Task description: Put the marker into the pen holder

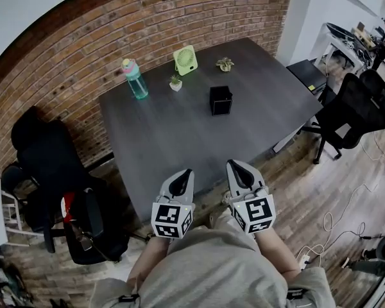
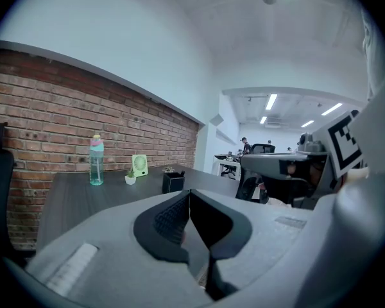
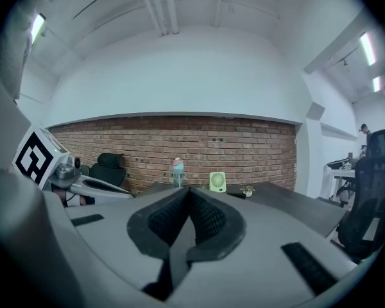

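The black square pen holder (image 1: 221,100) stands on the dark grey table (image 1: 160,140), towards its far middle. It also shows small in the left gripper view, the pen holder (image 2: 173,182), far beyond the jaws. I see no marker lying on the table or in either gripper. My left gripper (image 1: 185,172) and right gripper (image 1: 235,165) hover side by side at the table's near edge, well short of the holder. Both are shut with nothing between the jaws, as the left gripper (image 2: 190,192) and right gripper (image 3: 188,190) show in their own views.
At the table's far side stand a teal bottle (image 1: 136,79) with a pink cap, a green fan (image 1: 185,59) and two small plants (image 1: 175,83) (image 1: 225,63). A brick wall runs behind. Black chairs stand at the left (image 1: 45,153) and right (image 1: 353,111).
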Demonstrator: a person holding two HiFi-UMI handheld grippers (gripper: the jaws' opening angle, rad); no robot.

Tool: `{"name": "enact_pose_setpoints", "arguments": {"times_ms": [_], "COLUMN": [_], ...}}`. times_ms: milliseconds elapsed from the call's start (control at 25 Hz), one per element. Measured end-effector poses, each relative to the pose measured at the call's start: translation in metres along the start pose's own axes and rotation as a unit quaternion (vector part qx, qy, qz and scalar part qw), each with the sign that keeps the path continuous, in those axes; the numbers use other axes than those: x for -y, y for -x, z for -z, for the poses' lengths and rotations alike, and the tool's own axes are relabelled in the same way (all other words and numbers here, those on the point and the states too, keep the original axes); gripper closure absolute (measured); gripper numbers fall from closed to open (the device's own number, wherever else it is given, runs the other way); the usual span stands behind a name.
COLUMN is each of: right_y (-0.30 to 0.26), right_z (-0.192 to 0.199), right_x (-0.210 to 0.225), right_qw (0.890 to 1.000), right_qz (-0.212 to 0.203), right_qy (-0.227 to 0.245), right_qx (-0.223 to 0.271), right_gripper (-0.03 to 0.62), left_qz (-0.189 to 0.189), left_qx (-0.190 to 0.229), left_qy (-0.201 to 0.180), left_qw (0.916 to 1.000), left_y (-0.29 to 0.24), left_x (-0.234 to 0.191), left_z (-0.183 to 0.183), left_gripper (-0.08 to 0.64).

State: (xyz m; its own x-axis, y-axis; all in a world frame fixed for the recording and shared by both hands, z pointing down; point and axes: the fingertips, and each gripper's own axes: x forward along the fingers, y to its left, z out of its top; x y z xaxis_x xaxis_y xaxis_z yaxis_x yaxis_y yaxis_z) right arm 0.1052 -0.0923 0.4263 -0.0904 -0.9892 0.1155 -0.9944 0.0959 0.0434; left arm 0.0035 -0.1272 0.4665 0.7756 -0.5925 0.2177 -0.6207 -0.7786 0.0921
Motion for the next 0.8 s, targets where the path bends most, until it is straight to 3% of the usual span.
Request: {"name": "enact_pose_setpoints", "arguments": {"times_ms": [800], "right_y": [0.022], "right_z": [0.010], "right_x": [-0.028], "right_qw": [1.000], "right_qz": [0.001], "right_qy": [-0.001], "right_qx": [0.004], "right_gripper": [0.591], "left_qz": [0.009], "left_qx": [0.003], "left_qy": [-0.008], "left_qw": [0.9999], "left_y": [0.032], "left_x": [0.008], "left_z": [0.008], "left_gripper": [0.543]}}
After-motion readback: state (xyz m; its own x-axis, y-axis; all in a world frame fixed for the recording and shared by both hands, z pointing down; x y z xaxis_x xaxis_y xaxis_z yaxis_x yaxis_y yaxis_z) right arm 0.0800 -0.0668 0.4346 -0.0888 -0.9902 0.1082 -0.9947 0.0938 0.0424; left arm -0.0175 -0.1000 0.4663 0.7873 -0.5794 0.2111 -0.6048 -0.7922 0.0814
